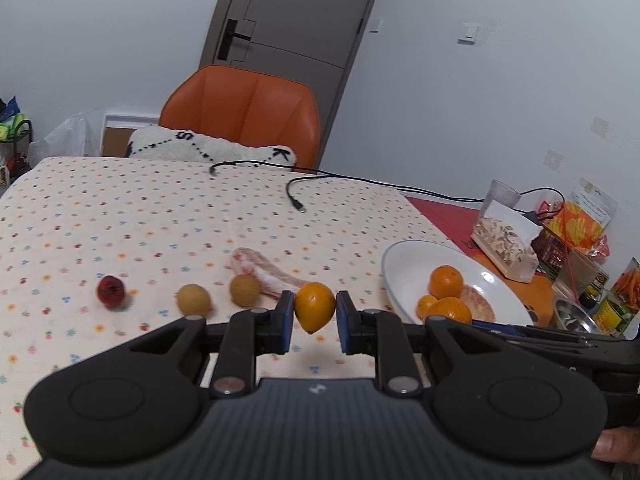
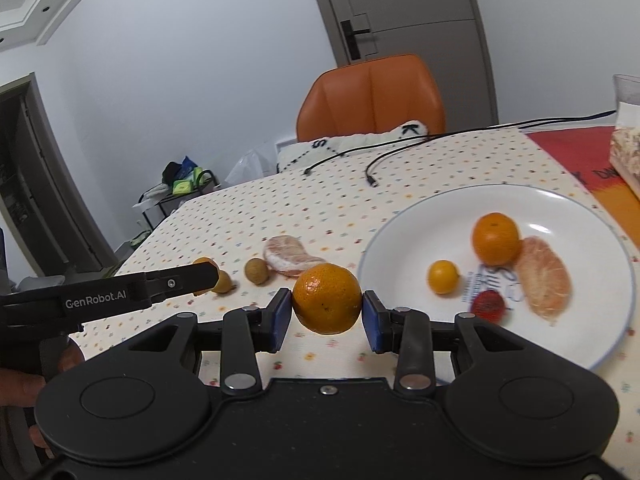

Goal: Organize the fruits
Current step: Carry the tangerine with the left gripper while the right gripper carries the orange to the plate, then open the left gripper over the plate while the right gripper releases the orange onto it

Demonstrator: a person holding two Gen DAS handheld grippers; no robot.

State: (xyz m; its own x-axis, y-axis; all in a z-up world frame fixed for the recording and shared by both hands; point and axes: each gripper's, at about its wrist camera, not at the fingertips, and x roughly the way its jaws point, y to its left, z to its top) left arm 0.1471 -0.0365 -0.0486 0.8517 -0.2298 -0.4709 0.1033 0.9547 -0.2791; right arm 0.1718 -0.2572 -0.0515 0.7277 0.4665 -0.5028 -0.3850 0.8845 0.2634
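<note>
Your left gripper pinches a small orange fruit above the tablecloth, level, just left of the white plate. Your right gripper clamps a mandarin beside the plate's near-left rim. Only the right wrist view shows the red fruit on the plate; bare cloth stretches toward the far edge.

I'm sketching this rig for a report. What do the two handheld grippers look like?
Both the left gripper and right gripper are matte black, with blue finger pads, silver pivot pins and a ribbed body. White GenRobot.AI lettering marks the left one's side.
</note>
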